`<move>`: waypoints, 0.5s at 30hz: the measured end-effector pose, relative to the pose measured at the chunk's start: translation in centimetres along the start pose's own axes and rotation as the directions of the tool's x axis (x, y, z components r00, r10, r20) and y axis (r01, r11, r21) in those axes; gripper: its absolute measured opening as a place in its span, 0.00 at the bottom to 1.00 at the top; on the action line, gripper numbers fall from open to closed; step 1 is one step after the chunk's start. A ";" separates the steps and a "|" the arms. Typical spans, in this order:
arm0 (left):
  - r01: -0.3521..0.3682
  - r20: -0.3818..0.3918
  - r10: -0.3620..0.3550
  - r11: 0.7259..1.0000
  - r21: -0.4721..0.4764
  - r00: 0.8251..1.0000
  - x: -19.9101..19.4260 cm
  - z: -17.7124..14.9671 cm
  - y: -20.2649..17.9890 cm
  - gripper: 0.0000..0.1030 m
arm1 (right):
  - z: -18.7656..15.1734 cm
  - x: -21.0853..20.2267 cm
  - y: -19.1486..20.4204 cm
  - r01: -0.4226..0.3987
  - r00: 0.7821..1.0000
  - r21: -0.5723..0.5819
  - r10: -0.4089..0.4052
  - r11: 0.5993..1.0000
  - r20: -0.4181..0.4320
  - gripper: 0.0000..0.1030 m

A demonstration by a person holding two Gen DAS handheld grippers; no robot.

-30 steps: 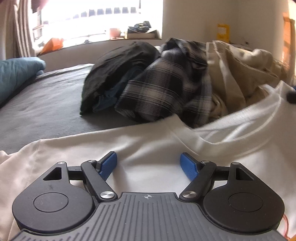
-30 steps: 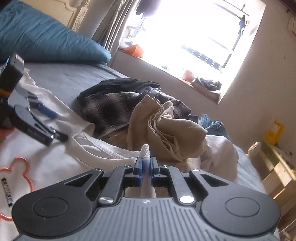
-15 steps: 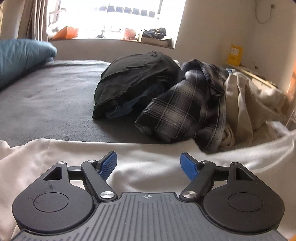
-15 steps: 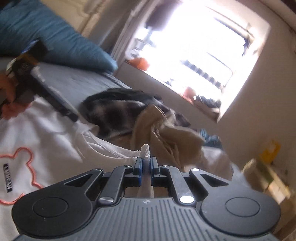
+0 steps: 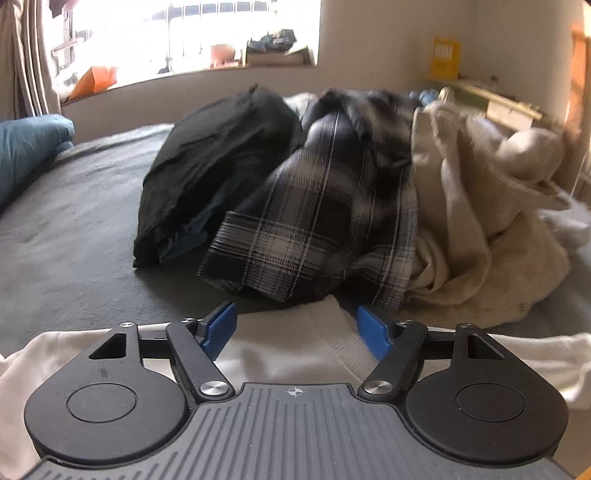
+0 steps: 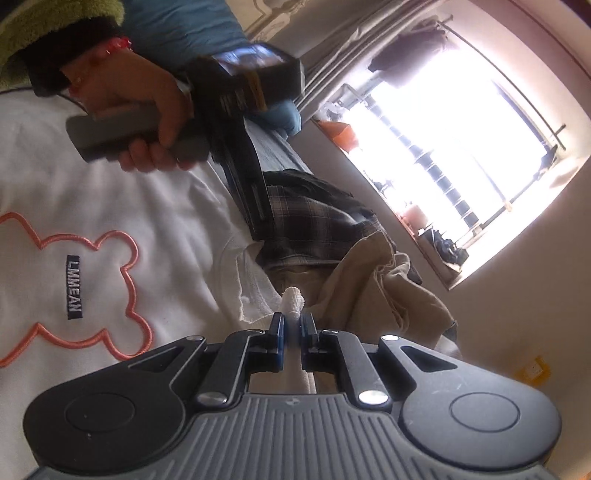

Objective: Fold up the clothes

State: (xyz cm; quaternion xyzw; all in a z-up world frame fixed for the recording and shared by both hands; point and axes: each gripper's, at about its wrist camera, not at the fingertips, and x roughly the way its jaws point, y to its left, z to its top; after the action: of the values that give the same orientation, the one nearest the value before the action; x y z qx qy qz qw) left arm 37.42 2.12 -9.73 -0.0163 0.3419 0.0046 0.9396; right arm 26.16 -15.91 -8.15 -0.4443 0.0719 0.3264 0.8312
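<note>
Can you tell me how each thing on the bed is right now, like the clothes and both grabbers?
White bear-outline sweatshirt: spread flat.
Right gripper: shut on its ribbed edge.
Left gripper: closing, pads apart.
Black garment: crumpled.
Dark plaid shirt: crumpled.
Beige garment: crumpled.

Bright barred window (image 5: 192,33) above grey bed (image 5: 66,229); plain walls, perhaps cream.

both wrist views sit low over the bed, facing the shared clothes pile (image 5: 295,192) and window (image 6: 461,147).
</note>
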 end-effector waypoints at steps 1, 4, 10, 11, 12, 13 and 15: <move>-0.006 -0.017 0.006 1.000 -0.003 1.000 0.5 0.2 -0.2 0.69 | 0.0 0.0 0.1 0.000 1.000 0.000 0.000 1.000 -0.003 0.08; -0.014 -0.040 0.014 1.000 0.001 0.999 1.1 0.4 -0.6 0.61 | 0.0 -0.2 0.4 0.001 1.000 0.006 -0.001 1.000 -0.007 0.08; -0.074 -0.053 0.074 0.997 0.005 0.996 1.5 0.0 -1.0 0.08 | -0.1 -0.4 0.5 0.007 1.000 0.043 -0.006 0.999 -0.012 0.08; -0.077 -0.041 0.077 0.997 -0.009 0.996 1.2 0.0 -0.9 0.06 | -0.1 -0.4 0.4 0.009 1.000 0.045 -0.008 0.999 -0.014 0.08; -0.081 -0.029 0.080 0.996 -0.023 0.996 1.0 0.0 -0.7 0.05 | -0.2 -0.5 0.4 0.016 1.000 0.044 -0.015 0.999 -0.016 0.08; -0.082 0.001 0.082 0.996 -0.041 0.997 0.2 -0.2 -0.4 0.04 | -0.2 -0.5 0.4 0.025 1.000 0.045 -0.024 0.999 -0.019 0.08; -0.076 0.072 0.082 0.993 -0.085 0.994 -1.6 -0.7 0.1 0.04 | -0.4 -0.6 0.3 0.042 0.999 0.052 -0.041 0.998 -0.025 0.08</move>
State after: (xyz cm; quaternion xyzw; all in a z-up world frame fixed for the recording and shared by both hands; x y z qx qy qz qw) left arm 35.72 2.23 -9.25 -0.0414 0.3062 0.0563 0.9494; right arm 25.57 -16.43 -8.31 -0.4277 0.0814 0.3017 0.8482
